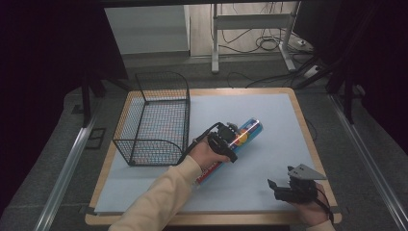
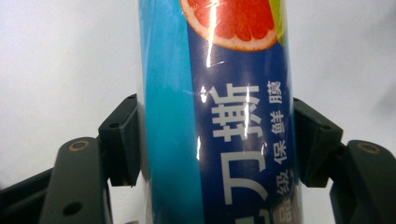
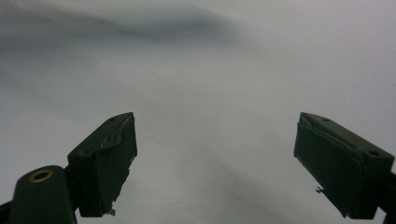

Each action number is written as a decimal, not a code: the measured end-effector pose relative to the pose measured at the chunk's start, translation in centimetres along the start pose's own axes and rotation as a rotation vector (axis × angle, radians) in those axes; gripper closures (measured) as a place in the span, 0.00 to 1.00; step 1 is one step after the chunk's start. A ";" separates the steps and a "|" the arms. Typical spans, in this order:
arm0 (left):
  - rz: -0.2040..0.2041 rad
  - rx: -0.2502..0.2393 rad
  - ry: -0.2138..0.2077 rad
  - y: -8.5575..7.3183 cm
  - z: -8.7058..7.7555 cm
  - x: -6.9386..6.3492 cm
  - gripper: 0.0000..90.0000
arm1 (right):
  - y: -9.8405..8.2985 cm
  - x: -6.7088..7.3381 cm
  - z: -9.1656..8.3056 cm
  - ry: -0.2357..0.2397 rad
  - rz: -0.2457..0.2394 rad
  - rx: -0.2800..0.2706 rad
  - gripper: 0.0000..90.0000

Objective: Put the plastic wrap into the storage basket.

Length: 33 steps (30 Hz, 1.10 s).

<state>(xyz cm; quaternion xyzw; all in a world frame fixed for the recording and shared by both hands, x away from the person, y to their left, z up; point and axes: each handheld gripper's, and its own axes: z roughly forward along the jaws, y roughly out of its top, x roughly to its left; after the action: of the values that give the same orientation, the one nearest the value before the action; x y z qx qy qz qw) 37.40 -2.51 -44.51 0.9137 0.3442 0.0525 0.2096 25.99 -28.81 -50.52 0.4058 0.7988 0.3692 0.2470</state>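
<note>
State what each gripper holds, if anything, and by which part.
The left gripper clamps a long blue cling-film box across its sides, roughly mid-length, one of the fingers on each side. The right gripper is open, holding nothing.

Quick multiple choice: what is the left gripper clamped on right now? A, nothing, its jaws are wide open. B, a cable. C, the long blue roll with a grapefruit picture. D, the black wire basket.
C: in the left gripper view, the left gripper has both jaws pressed against the sides of the long blue roll with a grapefruit picture.
</note>
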 end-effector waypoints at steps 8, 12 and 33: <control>-0.003 -0.035 -0.003 0.5 -1.5 0.2 0.35 | 0.0 0.0 0.0 -0.002 0.002 -0.003 0.15; -0.009 -0.048 -0.008 0.5 -2.1 0.2 0.35 | 0.0 0.0 0.0 -0.002 0.002 -0.003 0.15; -0.046 -0.083 -0.008 0.9 -3.8 1.5 0.35 | 0.0 0.0 0.0 -0.002 0.000 -0.001 0.15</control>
<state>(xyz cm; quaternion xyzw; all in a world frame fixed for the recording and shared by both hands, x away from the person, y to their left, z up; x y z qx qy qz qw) 38.21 -0.86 -40.77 0.8963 0.3616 0.0583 0.2499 26.03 -28.83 -50.53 0.4061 0.7983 0.3691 0.2482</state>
